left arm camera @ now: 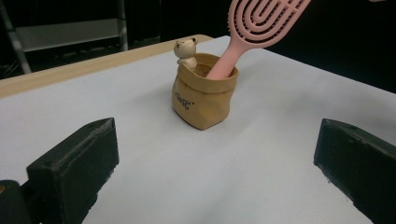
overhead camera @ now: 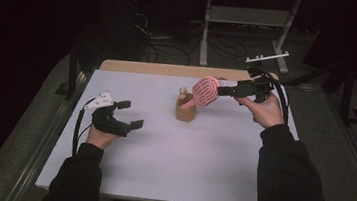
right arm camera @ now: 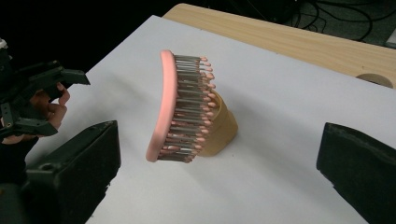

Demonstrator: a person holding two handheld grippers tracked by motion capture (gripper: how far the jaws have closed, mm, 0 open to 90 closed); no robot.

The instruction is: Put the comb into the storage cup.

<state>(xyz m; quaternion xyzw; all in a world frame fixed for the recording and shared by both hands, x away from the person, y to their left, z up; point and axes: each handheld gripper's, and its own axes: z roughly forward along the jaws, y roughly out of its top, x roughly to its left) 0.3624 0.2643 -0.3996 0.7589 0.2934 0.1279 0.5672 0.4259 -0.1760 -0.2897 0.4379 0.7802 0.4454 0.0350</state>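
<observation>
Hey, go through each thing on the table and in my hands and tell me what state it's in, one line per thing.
Pink hairbrush: handle down in the pouch, head leaning out above the rim, not gripped.
Tan pouch: upright on the white table, top open and rolled, bear figure at its rim.
Right gripper: jaws open, beside the brush head, holding nothing.
Left gripper: jaws open, empty, away from the pouch.

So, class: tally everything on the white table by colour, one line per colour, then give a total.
Pink: 1, the hairbrush, handle in the pouch.
Tan: 1, the pouch.
Cream: 1, the bear figure at the pouch's rim.
Total: 3
</observation>
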